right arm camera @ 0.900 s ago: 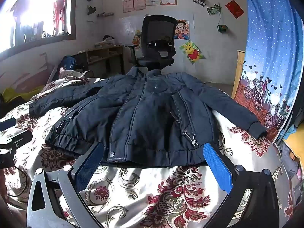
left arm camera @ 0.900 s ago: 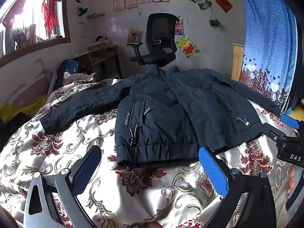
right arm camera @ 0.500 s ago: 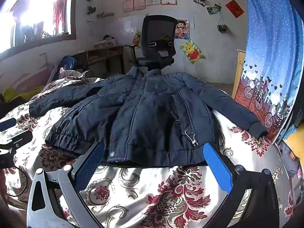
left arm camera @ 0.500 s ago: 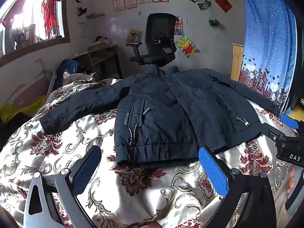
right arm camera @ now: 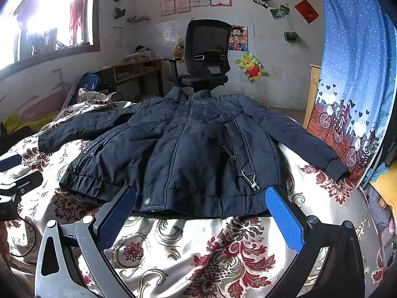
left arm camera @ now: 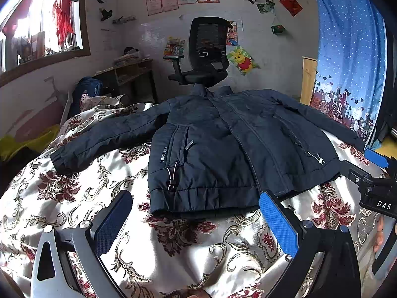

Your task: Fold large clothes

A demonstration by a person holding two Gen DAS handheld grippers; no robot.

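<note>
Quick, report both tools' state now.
Left tool: open, holding nothing, short of the dark navy padded jacket.
Right tool: open, holding nothing, at the jacket's hem.

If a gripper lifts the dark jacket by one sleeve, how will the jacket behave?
The jacket looks padded and soft, so it would probably sag and drag its body along. The sleeve lies limp with creases, so it likely bends at the grip. The glossy bedspread may let the jacket slide instead of holding it.
</note>
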